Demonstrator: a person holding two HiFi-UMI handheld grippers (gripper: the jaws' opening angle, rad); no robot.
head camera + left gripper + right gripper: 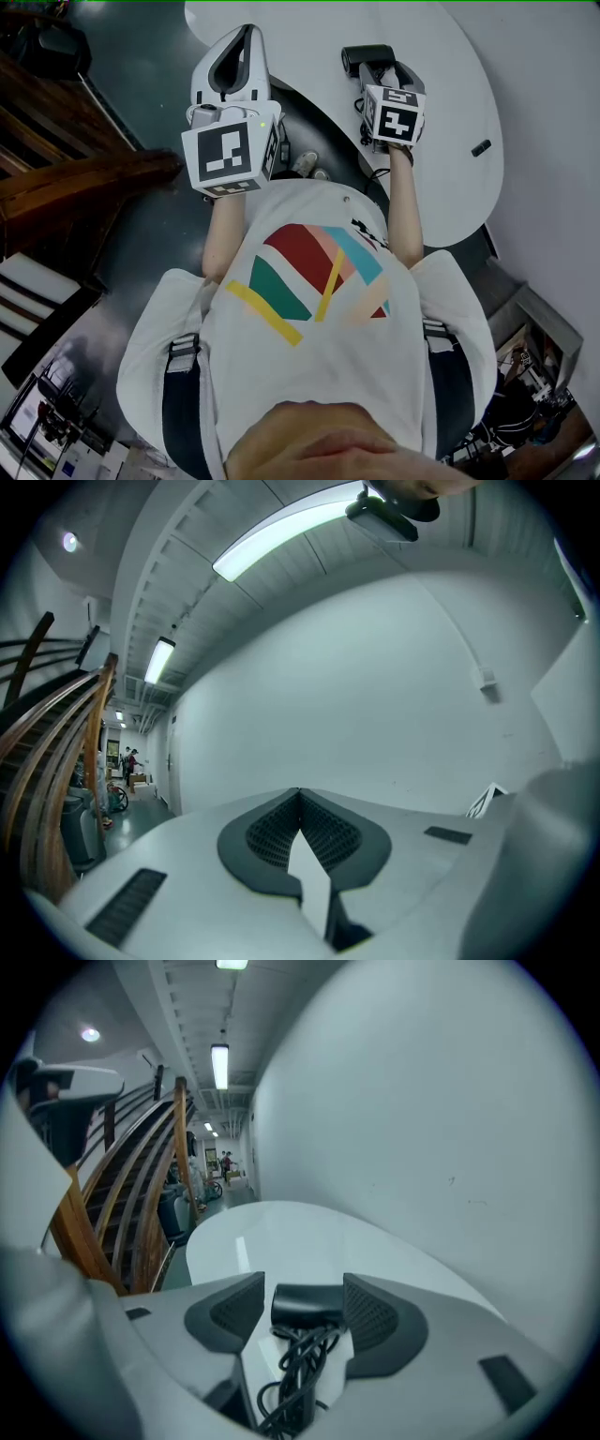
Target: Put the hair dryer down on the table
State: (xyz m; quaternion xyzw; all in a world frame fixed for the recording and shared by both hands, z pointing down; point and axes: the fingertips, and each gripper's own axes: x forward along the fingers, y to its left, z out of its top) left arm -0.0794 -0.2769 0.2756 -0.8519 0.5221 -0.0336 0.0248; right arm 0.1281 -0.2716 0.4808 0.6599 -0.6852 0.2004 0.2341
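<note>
The black hair dryer (367, 58) lies on the white table (441, 141) near its left edge. In the right gripper view the hair dryer (306, 1305) sits between the two pads, with its black cord (295, 1372) bunched toward the camera. My right gripper (384, 70) stands wide around it, and a thin gap shows at the left pad. My left gripper (246, 33) is held up off the table's left side. Its jaws meet at the tips (300, 794) with nothing between them.
A small black object (481, 147) lies on the table to the right. A wooden staircase (75, 178) runs along the left, over dark floor. The wall is close on the right. The table reaches far ahead of the right gripper (305, 1297).
</note>
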